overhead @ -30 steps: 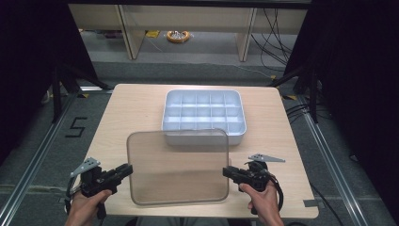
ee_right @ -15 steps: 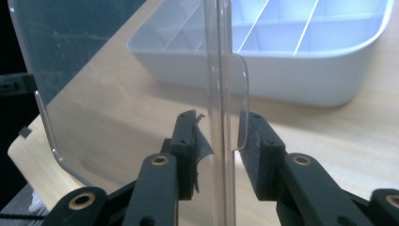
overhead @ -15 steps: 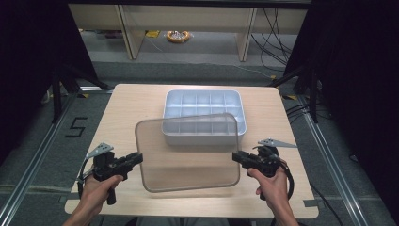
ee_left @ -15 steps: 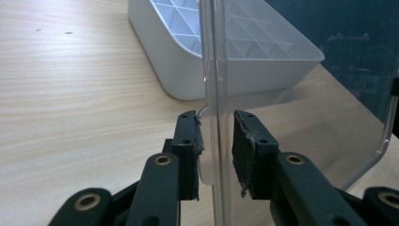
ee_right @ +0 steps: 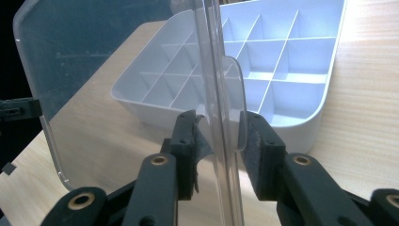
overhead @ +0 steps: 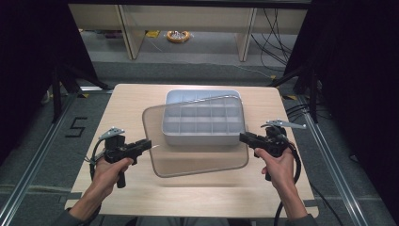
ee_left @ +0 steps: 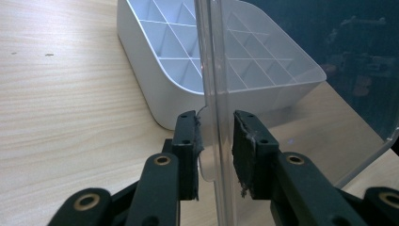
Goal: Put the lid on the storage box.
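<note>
Wooden table [overhead: 141,108], clear tinted lid [overhead: 197,160], tilted

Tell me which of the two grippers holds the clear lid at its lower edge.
The left gripper: its side of the clear lid hangs lower over the table, while the right gripper holds the raised side near the compartment box.

Clear lid [overhead: 197,150] held tilted above white compartment box [overhead: 203,117]

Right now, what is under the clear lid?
Under the clear lid, seen through it: the white divided box, compartments empty, and bare table. The lid covers nothing from sight.
</note>
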